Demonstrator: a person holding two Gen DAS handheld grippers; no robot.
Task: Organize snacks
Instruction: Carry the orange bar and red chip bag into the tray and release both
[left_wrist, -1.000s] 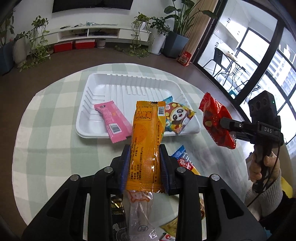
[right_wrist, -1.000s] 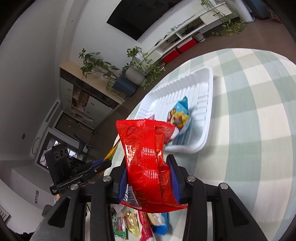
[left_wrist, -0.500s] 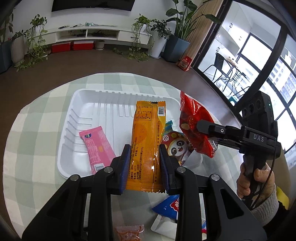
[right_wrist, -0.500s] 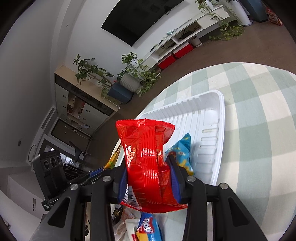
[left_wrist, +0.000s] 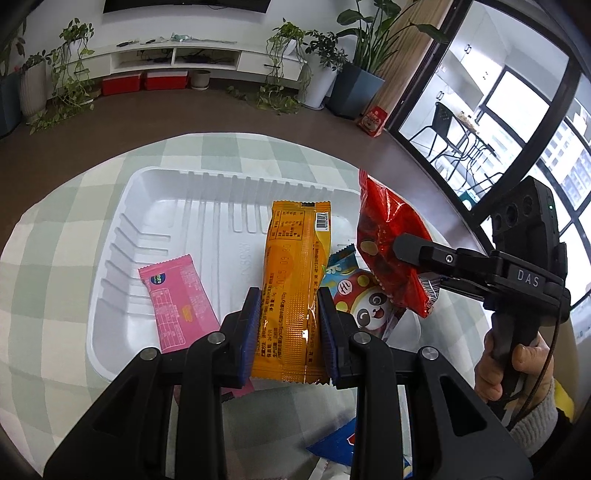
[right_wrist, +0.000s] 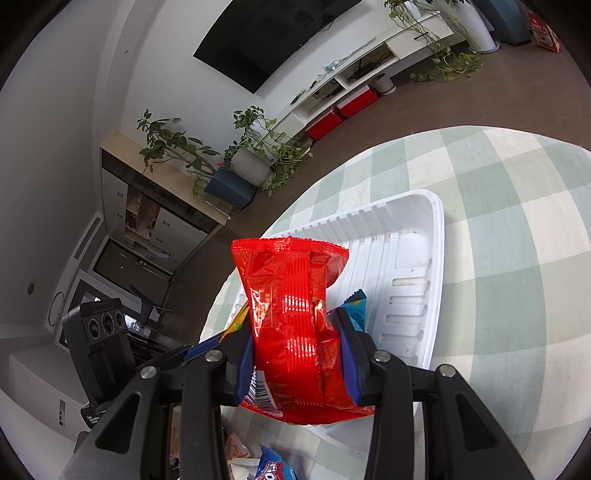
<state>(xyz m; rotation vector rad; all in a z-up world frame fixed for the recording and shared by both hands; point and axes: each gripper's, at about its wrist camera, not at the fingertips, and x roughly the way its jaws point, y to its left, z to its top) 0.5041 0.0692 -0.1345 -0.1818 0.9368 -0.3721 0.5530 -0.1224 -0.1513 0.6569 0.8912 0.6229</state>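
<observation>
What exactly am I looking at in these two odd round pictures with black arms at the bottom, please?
No robot here: a person holds a hand-held claw in each hand, each with a wide-angle camera looking along its fingers. One picture is from the left claw, shut on an orange snack packet. There you also see the right claw and the hand gripping its handle. The other picture is from that right claw, shut on a red snack bag. Below is a round table with a checked green cloth and a white tray holding a pink packet and a panda packet. More snacks lie near the table's front edge.
</observation>
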